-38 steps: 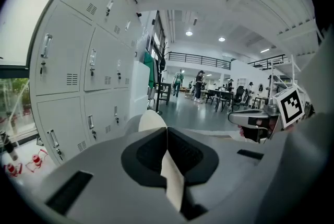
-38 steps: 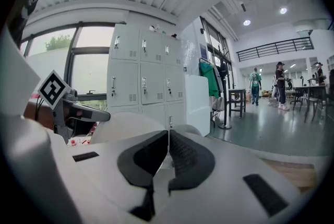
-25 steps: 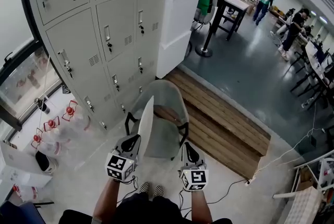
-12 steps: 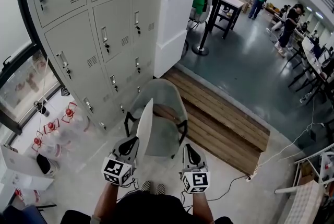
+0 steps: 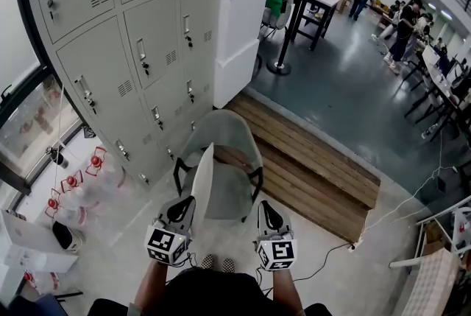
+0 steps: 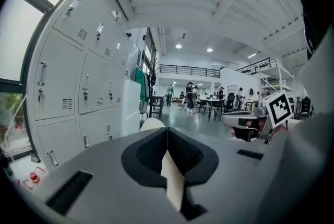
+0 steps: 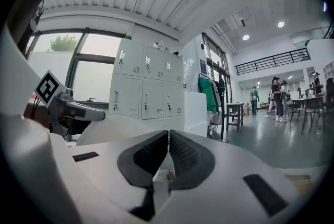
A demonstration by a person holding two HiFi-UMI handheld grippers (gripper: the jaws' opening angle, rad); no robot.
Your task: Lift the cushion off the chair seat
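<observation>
The cream cushion (image 5: 202, 176) stands on edge, upright, above the left side of the grey chair (image 5: 228, 160). My left gripper (image 5: 185, 202) is shut on its lower edge. In the left gripper view the cushion (image 6: 173, 182) is pinched between the dark pads of the left gripper (image 6: 167, 132). My right gripper (image 5: 265, 208) hovers at the chair's front right, shut, with nothing held. In the right gripper view the right gripper (image 7: 168, 134) has its pads together, and the cushion (image 7: 112, 129) shows to its left.
Grey lockers (image 5: 132, 49) stand close on the chair's left, with a white cabinet (image 5: 239, 34) behind them. A low wooden platform (image 5: 316, 167) lies to the right. A cable (image 5: 335, 254) runs over the floor. Red-capped bottles (image 5: 73, 182) sit at the left.
The head view has drifted a little. The left gripper still holds the cushion upright in much the same place, and the right gripper has not moved.
</observation>
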